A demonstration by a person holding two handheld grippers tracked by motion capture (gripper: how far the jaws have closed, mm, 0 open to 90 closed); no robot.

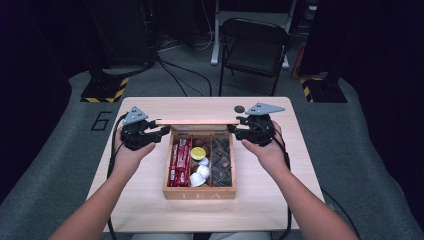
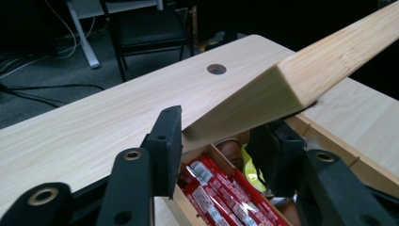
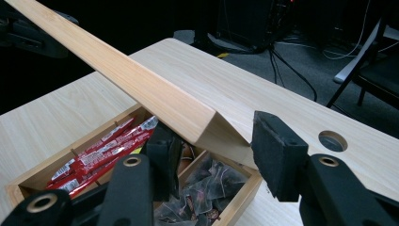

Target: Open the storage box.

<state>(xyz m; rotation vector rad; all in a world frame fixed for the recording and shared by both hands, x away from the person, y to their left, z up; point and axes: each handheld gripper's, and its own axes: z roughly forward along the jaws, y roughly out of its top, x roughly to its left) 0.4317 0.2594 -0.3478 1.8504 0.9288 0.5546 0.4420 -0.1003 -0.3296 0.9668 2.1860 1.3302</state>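
Right, I've got the lid (image 1: 197,121) of the tea box (image 1: 200,194) up on its hinge, standing over the box's back edge, and I'm on both ends of it. My left gripper (image 1: 159,133) has its jaws on the lid's left corner: in the left gripper view one pad (image 2: 165,141) sits against the outside face and the other is tucked under the inside, so it reads as clamped on the wood. My right gripper (image 1: 235,127) has the lid's right corner between its jaws, but in the right gripper view the outer pad (image 3: 277,150) looks a touch clear of the face, so I can't swear it's pressing. Call it narrow and straddling the lid rather than firmly holding.

Inside the box, the red sachets (image 1: 180,162) fill the left compartment, the little capsules (image 1: 200,160) the middle, the dark tea bags (image 1: 220,161) the right.

What worries me: if that right grip is loose and my left slips off the corner, the lid drops onto the box and could pinch a jaw or slam shut. Push unevenly and I'd twist the hinge. Push too far back and the whole box could tip or skid on the table (image 1: 150,200), spilling the capsules.
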